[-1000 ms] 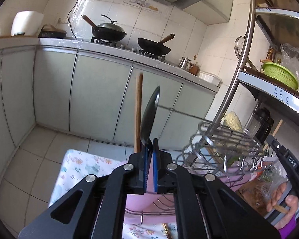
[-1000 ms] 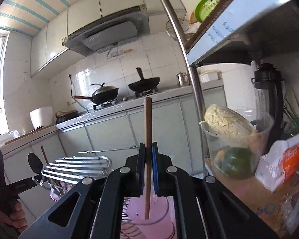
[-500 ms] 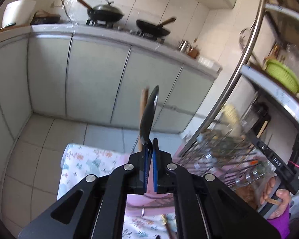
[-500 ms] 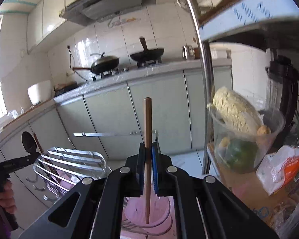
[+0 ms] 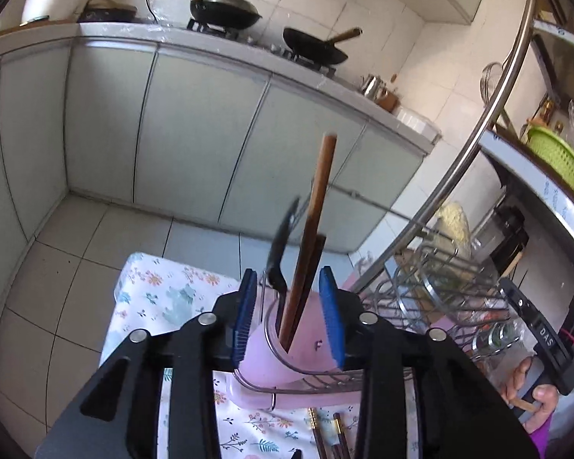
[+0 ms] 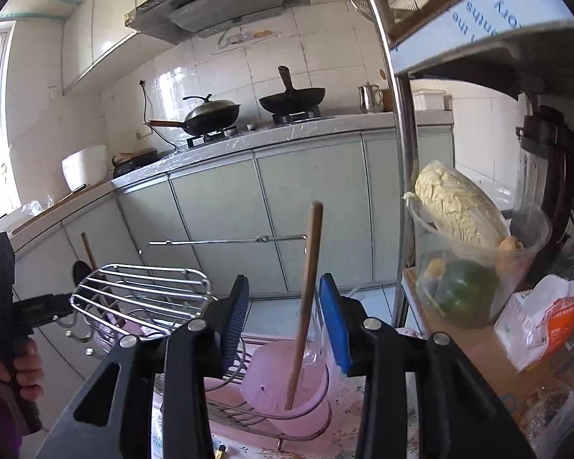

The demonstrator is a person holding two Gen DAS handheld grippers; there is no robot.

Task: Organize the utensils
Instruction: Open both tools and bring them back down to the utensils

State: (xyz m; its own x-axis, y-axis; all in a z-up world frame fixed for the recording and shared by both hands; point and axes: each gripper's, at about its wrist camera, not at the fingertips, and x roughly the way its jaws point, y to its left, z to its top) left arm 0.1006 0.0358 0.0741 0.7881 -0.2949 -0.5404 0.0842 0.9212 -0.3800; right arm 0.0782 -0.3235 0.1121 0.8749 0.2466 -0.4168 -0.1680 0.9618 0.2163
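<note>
Wooden stick (image 6: 306, 294) and black spoon (image 5: 281, 244) stand in the pink holder cups (image 6: 287, 386) of the wire dish rack (image 5: 440, 287) — those look sorted. Your left claw (image 5: 289, 311) is spread wide, gripping nothing; your right claw (image 6: 283, 317) gapes wide too, the stick free between its blue pads (image 6: 335, 325). More chopsticks (image 5: 331, 438) lie on the floral table (image 5: 164, 290) below — that's what's left, I'd judge. Mind the shelf's steel pole (image 6: 401, 153) close on your right — open room lies toward the floor and cabinets.
</note>
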